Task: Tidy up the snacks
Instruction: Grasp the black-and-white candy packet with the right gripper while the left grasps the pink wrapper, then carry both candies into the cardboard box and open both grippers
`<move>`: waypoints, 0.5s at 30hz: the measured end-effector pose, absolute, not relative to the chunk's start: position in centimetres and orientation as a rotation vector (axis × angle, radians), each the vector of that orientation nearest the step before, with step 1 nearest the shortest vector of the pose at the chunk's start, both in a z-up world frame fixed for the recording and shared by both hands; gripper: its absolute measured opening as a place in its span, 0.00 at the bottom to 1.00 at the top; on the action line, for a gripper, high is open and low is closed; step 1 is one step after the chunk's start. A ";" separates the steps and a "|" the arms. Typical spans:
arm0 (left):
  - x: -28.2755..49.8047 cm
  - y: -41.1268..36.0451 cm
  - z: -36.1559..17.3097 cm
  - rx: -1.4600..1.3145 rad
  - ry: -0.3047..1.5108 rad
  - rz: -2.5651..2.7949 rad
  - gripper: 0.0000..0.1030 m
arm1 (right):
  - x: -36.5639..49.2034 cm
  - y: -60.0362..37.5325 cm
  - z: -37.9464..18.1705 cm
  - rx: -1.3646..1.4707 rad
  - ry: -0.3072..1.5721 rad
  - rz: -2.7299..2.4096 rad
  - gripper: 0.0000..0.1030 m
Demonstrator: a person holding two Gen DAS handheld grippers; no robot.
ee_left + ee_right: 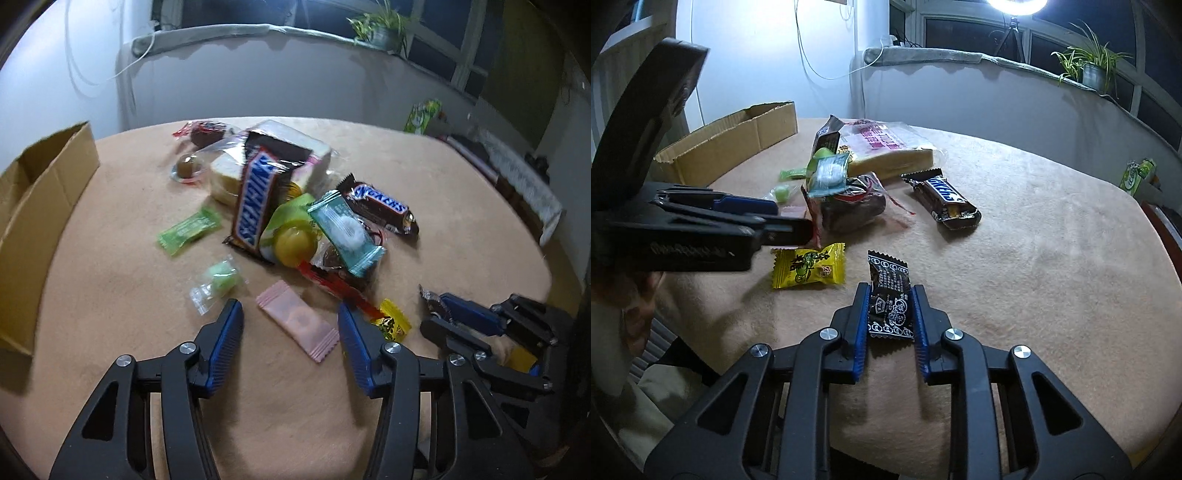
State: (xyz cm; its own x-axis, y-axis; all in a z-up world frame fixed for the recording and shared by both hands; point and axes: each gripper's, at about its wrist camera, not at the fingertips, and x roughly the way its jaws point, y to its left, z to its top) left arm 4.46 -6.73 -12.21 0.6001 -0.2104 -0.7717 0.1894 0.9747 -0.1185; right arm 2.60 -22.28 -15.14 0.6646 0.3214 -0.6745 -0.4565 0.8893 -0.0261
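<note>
A pile of snacks lies mid-table: a big Snickers bar (255, 199), a small Snickers bar (380, 206), a bread pack (269, 158), a teal candy (345, 230) and a yellow jelly cup (293, 242). My left gripper (290, 317) is open with a pink wafer packet (297, 325) between its fingers on the cloth. My right gripper (890, 295) is shut on a black candy packet (890, 299) at the table surface. A yellow candy (809, 266) lies just left of it. The cardboard box (40, 192) stands at the left.
The table has a beige cloth (129, 295). Green candies (190, 230) and a pale green sweet (218, 282) lie left of the pile. A jelly cup (188, 166) and a red-wrapped cake (205, 133) sit at the back. A plant (1089, 66) stands on the sill.
</note>
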 end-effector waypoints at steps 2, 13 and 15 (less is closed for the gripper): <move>4.3 -7.4 -12.3 0.027 0.891 -0.220 0.36 | 2.6 -22.4 -15.1 -0.197 0.719 0.446 0.22; 4.2 -6.2 -11.8 0.006 0.871 -0.235 0.08 | 2.8 -23.1 -14.8 -0.146 0.704 0.438 0.21; 4.1 -6.2 -11.6 -0.001 0.864 -0.241 0.06 | 2.9 -23.3 -14.5 -0.132 0.701 0.431 0.21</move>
